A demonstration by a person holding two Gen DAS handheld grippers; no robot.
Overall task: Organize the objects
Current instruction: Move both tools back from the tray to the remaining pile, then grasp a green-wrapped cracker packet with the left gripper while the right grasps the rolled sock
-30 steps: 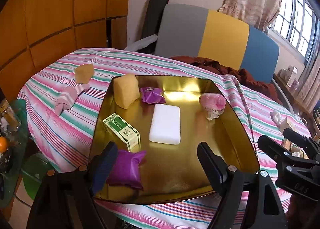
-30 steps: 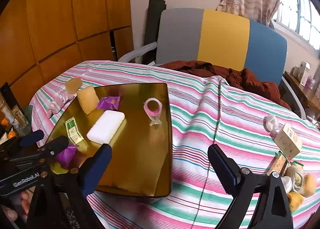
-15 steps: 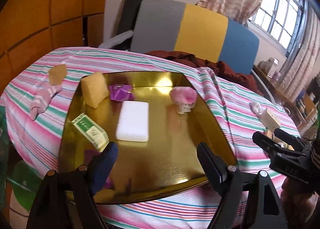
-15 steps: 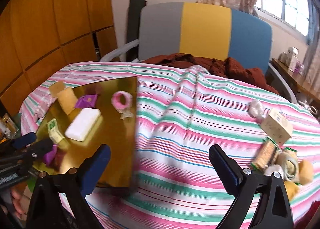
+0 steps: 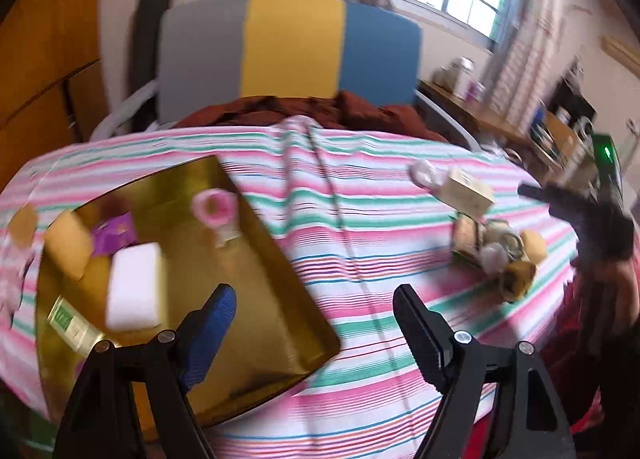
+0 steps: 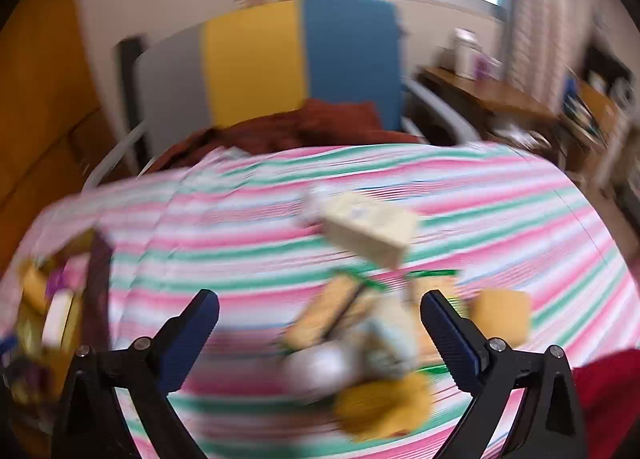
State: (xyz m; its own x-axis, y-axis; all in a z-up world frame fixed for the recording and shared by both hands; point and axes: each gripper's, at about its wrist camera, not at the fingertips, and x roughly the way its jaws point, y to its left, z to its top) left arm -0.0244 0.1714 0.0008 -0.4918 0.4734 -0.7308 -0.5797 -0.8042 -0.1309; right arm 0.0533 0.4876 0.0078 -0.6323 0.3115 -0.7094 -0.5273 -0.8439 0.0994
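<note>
L tongs (image 5: 314, 309), R tongs (image 6: 320, 313) both agape, empty.

A: Any room to pass on that surface (image 5: 360, 219)?

B: Yeah, the striped middle strip is bare between the gold tray (image 5: 256, 259) on the left and the pile of objects (image 5: 496, 251) on the right.

A: And the right tool (image 6: 320, 319)?

B: It's wide open with the blurry pile right ahead, cream box (image 6: 368, 231) just behind it.

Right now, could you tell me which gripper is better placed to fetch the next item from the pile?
Right. The right gripper is open with the pile between its fingers; the left gripper is open near the tray.
</note>
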